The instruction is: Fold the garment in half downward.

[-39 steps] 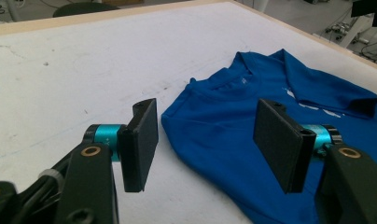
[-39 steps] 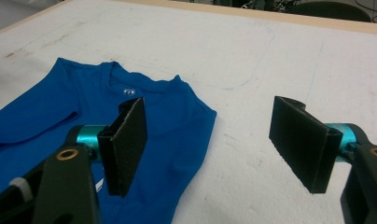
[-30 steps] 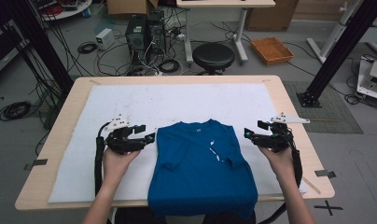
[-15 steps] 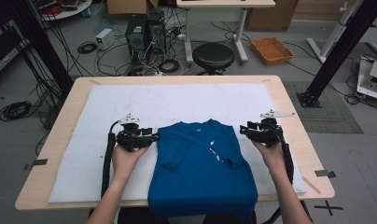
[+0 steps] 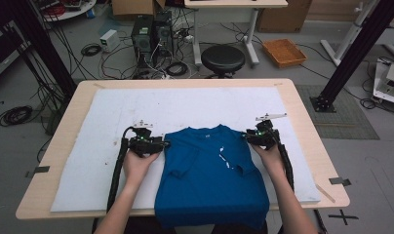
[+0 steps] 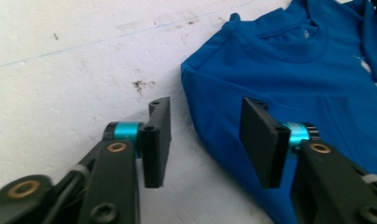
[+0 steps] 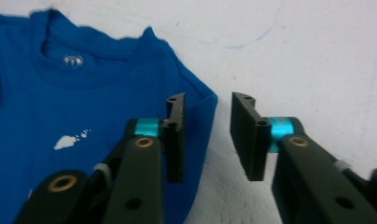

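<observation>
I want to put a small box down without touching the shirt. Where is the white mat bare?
The white mat is bare beyond the collar of the blue shirt, up to the table's far edge, and at its left end outside the left tongs. It is crowded around the shirt's shoulders, where the right tongs also sit.

Beyond your bench (image 5: pixel 302 126) you have a grey floor (image 5: pixel 19 146) strewn with cables (image 5: pixel 12 115), a round black stool (image 5: pixel 223 58), computer towers (image 5: pixel 148 31), an orange tray (image 5: pixel 284 51) and black frame posts (image 5: pixel 353 53).

I see a blue shirt (image 5: pixel 209 180) of smooth matt knit cloth, a rough, stained white foam pad (image 5: pixel 107 112), a pale wood table (image 5: pixel 307 126), and matt black plastic jaws.
</observation>
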Demonstrator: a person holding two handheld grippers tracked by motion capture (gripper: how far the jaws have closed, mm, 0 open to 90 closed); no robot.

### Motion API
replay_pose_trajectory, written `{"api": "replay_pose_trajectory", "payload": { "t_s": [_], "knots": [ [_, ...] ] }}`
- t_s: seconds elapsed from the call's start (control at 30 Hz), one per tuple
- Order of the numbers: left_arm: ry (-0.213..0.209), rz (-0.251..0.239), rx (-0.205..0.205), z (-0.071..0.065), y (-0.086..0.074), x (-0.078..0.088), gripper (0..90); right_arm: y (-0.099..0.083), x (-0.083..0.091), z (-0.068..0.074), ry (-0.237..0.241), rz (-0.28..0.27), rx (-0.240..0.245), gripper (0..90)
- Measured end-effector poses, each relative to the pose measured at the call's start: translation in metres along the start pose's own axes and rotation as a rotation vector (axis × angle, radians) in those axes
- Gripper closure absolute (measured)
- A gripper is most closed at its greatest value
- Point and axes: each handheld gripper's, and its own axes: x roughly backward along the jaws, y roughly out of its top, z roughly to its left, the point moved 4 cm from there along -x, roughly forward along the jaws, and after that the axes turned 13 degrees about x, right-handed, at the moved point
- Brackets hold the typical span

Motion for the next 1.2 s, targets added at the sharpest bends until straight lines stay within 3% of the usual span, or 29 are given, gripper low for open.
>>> {"api": "replay_pose_trajectory", "payload": {
  "t_s": [0.17, 0.3, 0.43, 0.5, 0.63, 0.73, 0.8, 0.9, 1.03, 1.07, 1.13, 1.2],
  "knots": [
    [0.019, -0.001, -0.011, 0.002, 0.000, 0.000, 76.5, 0.000, -0.007, 0.002, -0.033, 0.030, 0.036, 87.2],
    [0.033, -0.010, -0.025, 0.002, 0.001, 0.002, 85.3, 0.001, -0.003, -0.001, -0.061, 0.018, 0.036, 88.9],
    [0.033, -0.020, -0.016, 0.003, 0.002, 0.004, 82.5, 0.001, -0.001, -0.002, -0.050, 0.010, 0.029, 85.3],
    [0.020, -0.023, 0.011, 0.004, 0.005, 0.004, 67.0, 0.003, 0.001, -0.002, -0.050, -0.010, 0.021, 79.5],
    [0.020, -0.013, 0.023, 0.003, 0.011, -0.001, 56.5, 0.009, 0.001, -0.004, -0.055, -0.028, 0.012, 74.1],
    [0.021, 0.010, 0.010, 0.000, 0.011, -0.007, 57.6, 0.012, -0.005, -0.005, -0.043, -0.002, 0.007, 73.5],
    [0.033, 0.015, -0.010, -0.001, 0.010, -0.011, 66.4, 0.011, -0.010, -0.005, -0.035, 0.025, 0.010, 74.0],
    [0.038, 0.019, -0.021, -0.001, 0.010, -0.010, 81.9, 0.008, -0.015, -0.004, -0.042, 0.062, 0.032, 87.9],
    [0.050, 0.008, -0.015, 0.000, 0.011, -0.008, 83.4, 0.008, -0.011, -0.005, -0.060, 0.039, 0.037, 88.4],
    [0.057, -0.003, -0.010, 0.001, 0.012, -0.007, 80.5, 0.009, -0.009, -0.006, -0.059, 0.025, 0.032, 88.3],
    [0.051, -0.009, 0.016, 0.002, 0.016, -0.007, 65.0, 0.012, -0.007, -0.007, -0.045, 0.005, 0.026, 83.8],
    [0.045, -0.019, 0.023, 0.002, 0.020, -0.008, 58.3, 0.016, -0.007, -0.007, -0.050, -0.016, 0.028, 79.0]
  ]
}}
